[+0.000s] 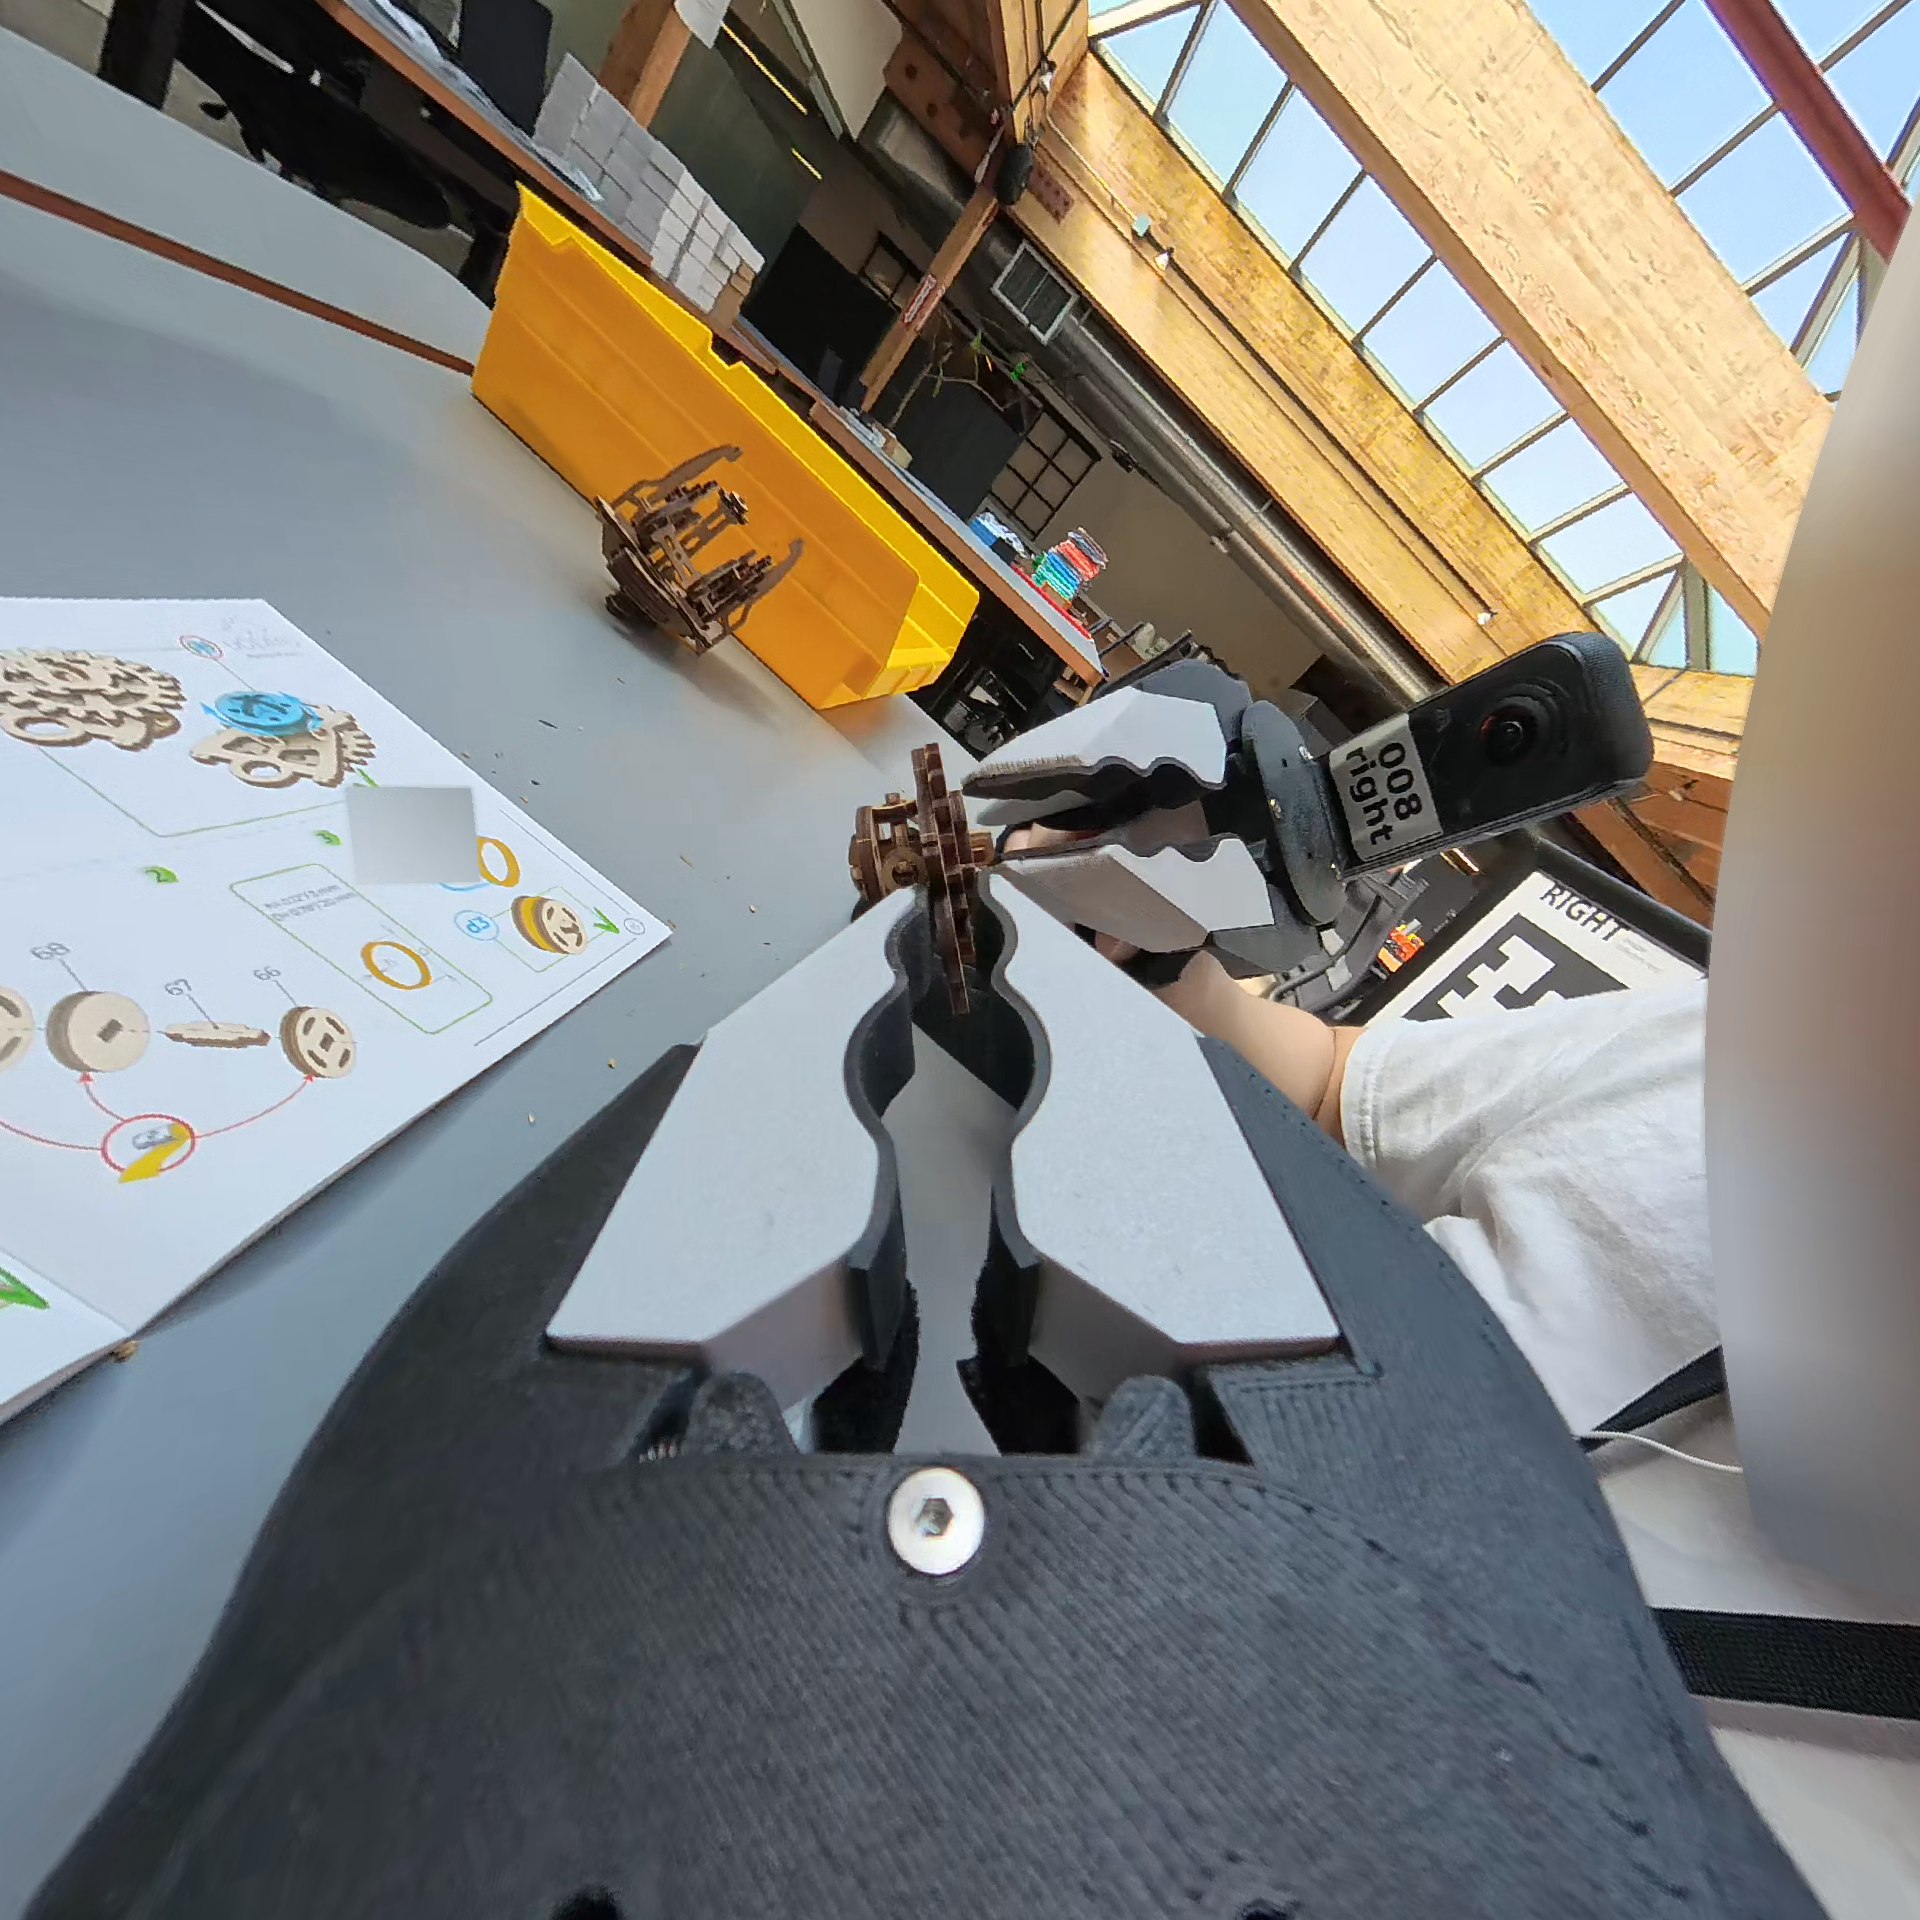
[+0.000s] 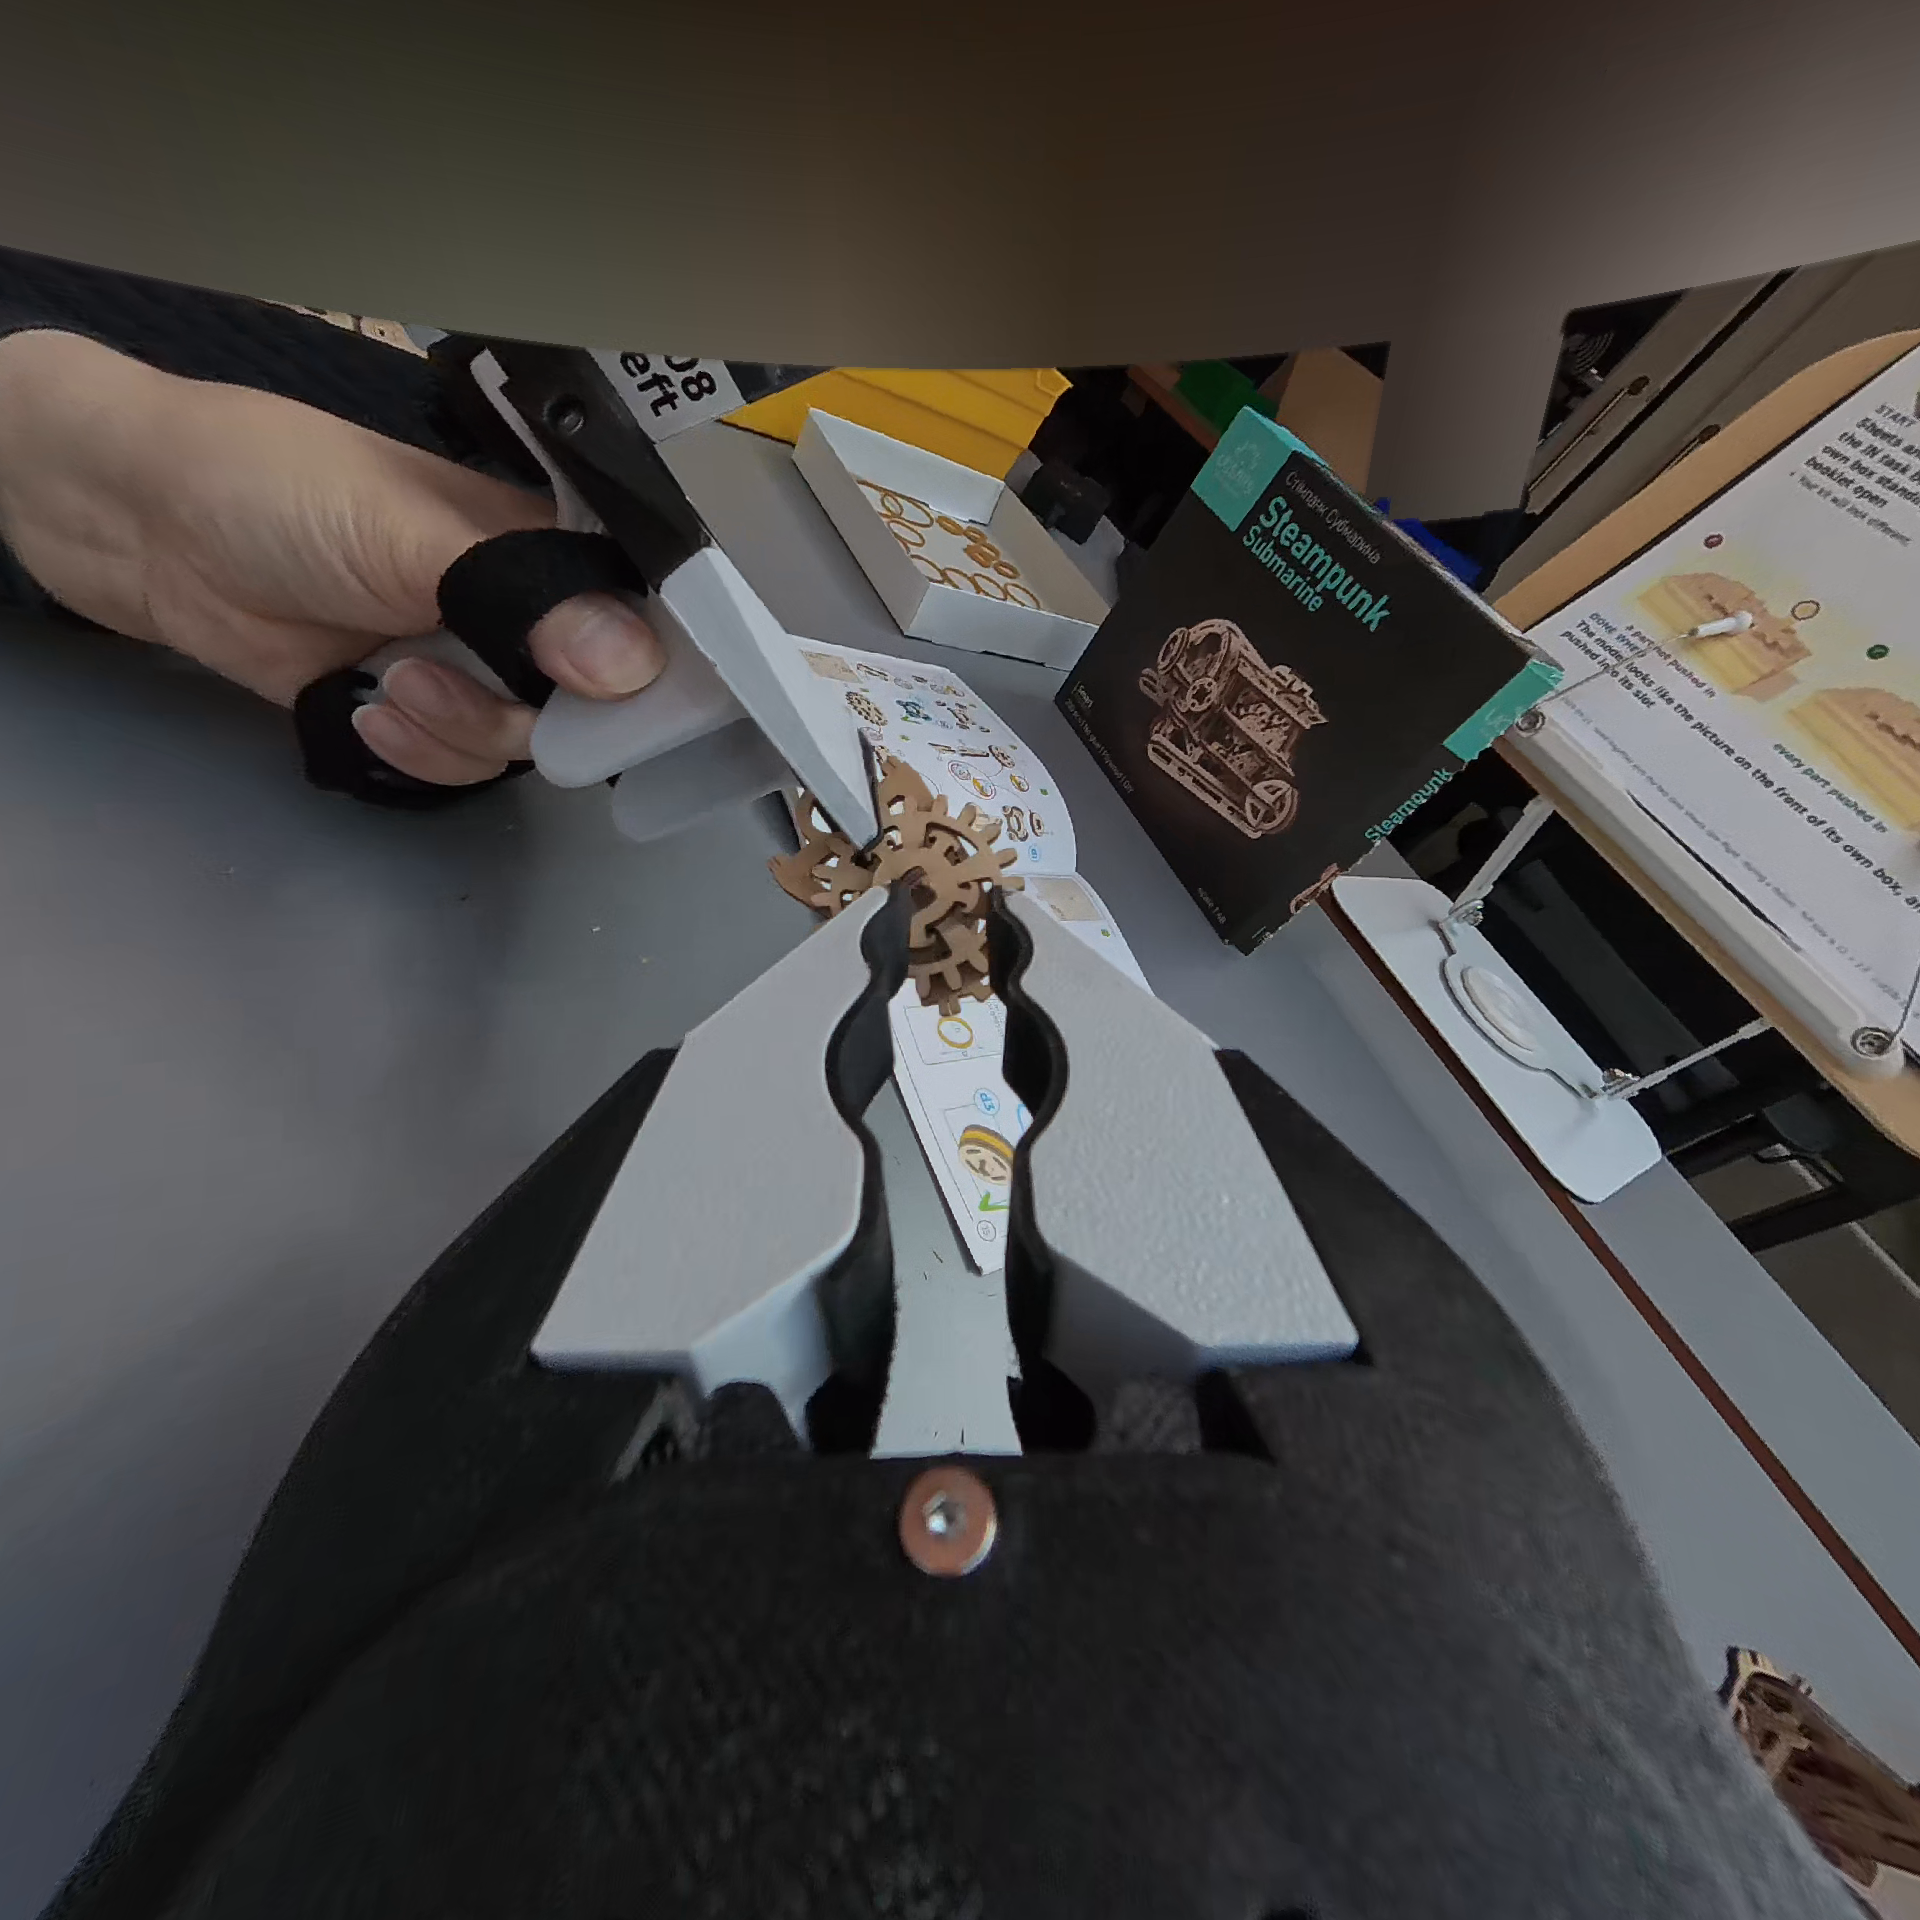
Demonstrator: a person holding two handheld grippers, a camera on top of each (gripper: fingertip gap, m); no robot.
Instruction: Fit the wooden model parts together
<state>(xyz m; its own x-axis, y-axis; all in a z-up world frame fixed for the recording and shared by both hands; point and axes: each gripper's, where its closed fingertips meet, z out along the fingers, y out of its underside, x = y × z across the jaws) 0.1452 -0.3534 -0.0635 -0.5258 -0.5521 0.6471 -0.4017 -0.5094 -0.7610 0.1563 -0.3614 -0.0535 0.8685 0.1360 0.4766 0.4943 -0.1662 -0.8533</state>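
The left gripper (image 1: 951, 914), two pale grey fingers with wavy black inner pads on a black textured body, is clamped on a small brown wooden gear assembly (image 1: 925, 862), a toothed disc held edge-on with a little cage-like hub projecting off its left face. The toothed disc sits right between the fingertips, lifted clear of the grey tabletop (image 1: 312, 436).

The right gripper (image 2: 940, 920), built the same way, meets the assembly from the opposite side. In its own view its fingertips stand a little apart with the gear's teeth and hub (image 2: 914, 883) between them; whether they are pinching the wood or only bracketing it cannot be told. In the left wrist view its upper and lower fingers taper toward the disc's right face, touching or nearly so.

A bare hand (image 2: 260, 582) with black finger straps works the left gripper's handle.

Left of the left gripper an open white instruction booklet (image 1: 260, 935) lies flat on the table. Beyond it, a partly built dark wooden model (image 1: 675, 561) stands just beside a long yellow plastic bin (image 1: 727, 488). To the right of the right gripper a black and teal kit box (image 2: 1299, 675) stands tilted.
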